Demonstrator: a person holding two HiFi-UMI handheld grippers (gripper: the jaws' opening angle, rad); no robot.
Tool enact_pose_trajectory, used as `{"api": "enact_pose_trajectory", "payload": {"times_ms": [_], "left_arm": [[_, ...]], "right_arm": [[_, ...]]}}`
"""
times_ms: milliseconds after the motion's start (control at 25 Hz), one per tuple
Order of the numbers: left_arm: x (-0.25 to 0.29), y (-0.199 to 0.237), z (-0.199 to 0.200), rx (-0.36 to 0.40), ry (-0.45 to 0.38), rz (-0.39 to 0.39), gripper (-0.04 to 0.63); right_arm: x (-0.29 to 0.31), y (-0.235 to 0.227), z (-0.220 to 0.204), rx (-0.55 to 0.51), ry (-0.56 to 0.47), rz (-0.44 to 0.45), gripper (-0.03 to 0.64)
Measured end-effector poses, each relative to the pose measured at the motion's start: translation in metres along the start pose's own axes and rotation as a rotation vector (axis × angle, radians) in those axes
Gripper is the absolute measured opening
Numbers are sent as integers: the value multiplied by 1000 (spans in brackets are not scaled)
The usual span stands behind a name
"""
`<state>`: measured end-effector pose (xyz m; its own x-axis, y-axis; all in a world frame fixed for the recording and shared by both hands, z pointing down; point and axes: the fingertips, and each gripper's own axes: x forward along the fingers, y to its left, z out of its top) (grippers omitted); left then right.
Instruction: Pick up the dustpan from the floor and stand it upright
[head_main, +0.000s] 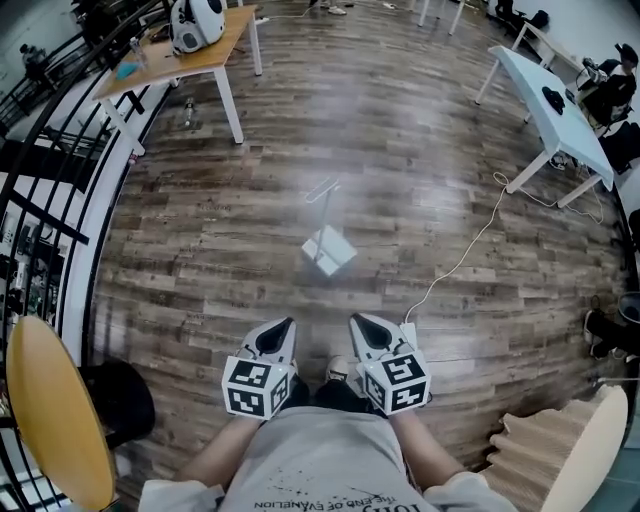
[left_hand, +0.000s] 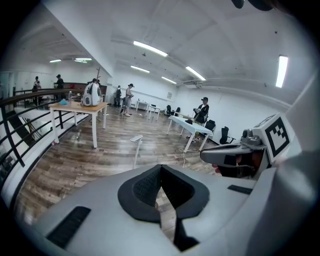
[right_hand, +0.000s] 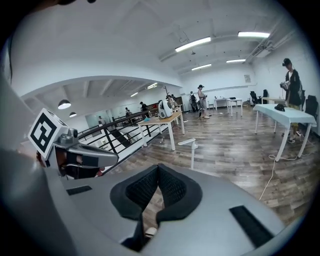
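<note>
Two claws sit low in head view, close to the person's body: left claw (head_main: 283, 330) & right claw (head_main: 360, 328), side by side, both pointing fwd over the brown wood-plank floor (head_main: 420, 160). White plastic dustpan (head_main: 328, 250) w/ a long thin handle stands on the floor ahead of both claws, well apart from them, handle up, approx. centred btwn the two. Thin white cable (head_main: 465, 250) runs across the planks to its right. Wood-top desk (head_main: 190, 55) w/ white legs at far left, long white desk (head_main: 550, 95) at far right.

Left gripper view: left claw (left_hand: 160, 172) has its jaws together, black pads meeting at the tips, nothing btwn them. Dustpan (left_hand: 136, 147) stands upright on the floor beyond, not touched. Right claw (left_hand: 235, 152) shows at the right side.

Right gripper view: right claw (right_hand: 157, 172) jaws also together, empty. Dustpan (right_hand: 192, 150) upright ahead, apart from the claw; left claw (right_hand: 82, 155) shows at the left side.
</note>
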<state>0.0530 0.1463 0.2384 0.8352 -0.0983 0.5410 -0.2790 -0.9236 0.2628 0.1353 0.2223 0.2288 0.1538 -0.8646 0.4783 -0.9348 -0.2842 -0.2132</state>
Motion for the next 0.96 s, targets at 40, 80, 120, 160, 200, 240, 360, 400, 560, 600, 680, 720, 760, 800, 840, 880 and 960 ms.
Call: {"api": "enact_pose_trajectory", "payload": {"times_ms": [40, 80, 120, 160, 200, 240, 360, 400, 560, 600, 680, 720, 760, 800, 840, 880, 960], "left_arm": [[4, -5, 0, 7, 3, -5, 23], [6, -8, 0, 10, 3, -8, 23], [8, -11, 1, 10, 2, -11, 23], [10, -13, 2, 10, -2, -13, 23], [11, -14, 3, 11, -5, -14, 23], [13, -15, 5, 12, -6, -14, 23], [16, -16, 10, 20, -3, -20, 23], [18, -17, 12, 24, -2, -23, 23], [22, -20, 18, 34, -1, -37, 23], [23, -20, 19, 36, -1, -40, 23], [23, -18, 20, 38, 0, -43, 23], [22, -16, 20, 37, 0, -43, 23], [22, -14, 21, 35, 0, -42, 23], [21, -12, 22, 34, 0, -41, 23], [20, -10, 23, 33, 0, -40, 23], [19, -9, 24, 33, -1, -38, 23], [17, -5, 26, 32, 0, -34, 23]], "right_arm": [[-2, -6, 1, -6, 0, -10, 25], [-4, -11, 0, -1, 1, -16, 25], [-6, -15, -1, 9, 1, -20, 25], [-7, -19, -3, 16, 2, -22, 25], [-8, -21, -4, 20, 2, -22, 25], [-8, -22, -3, 20, 2, -21, 25], [-12, -25, 2, 13, 1, -26, 26], [-13, -27, 3, 14, 1, -30, 26], [-15, -35, 4, 27, 1, -47, 25], [-15, -36, 5, 28, 0, -51, 25], [-14, -37, 6, 33, -4, -57, 25], [-13, -38, 6, 36, -4, -60, 25], [-13, -38, 6, 38, -4, -62, 25], [-12, -38, 7, 40, -5, -63, 26], [-12, -38, 7, 40, -5, -63, 25], [-11, -37, 9, 38, -6, -62, 26], [-10, -35, 11, 34, -7, -58, 25]]}}
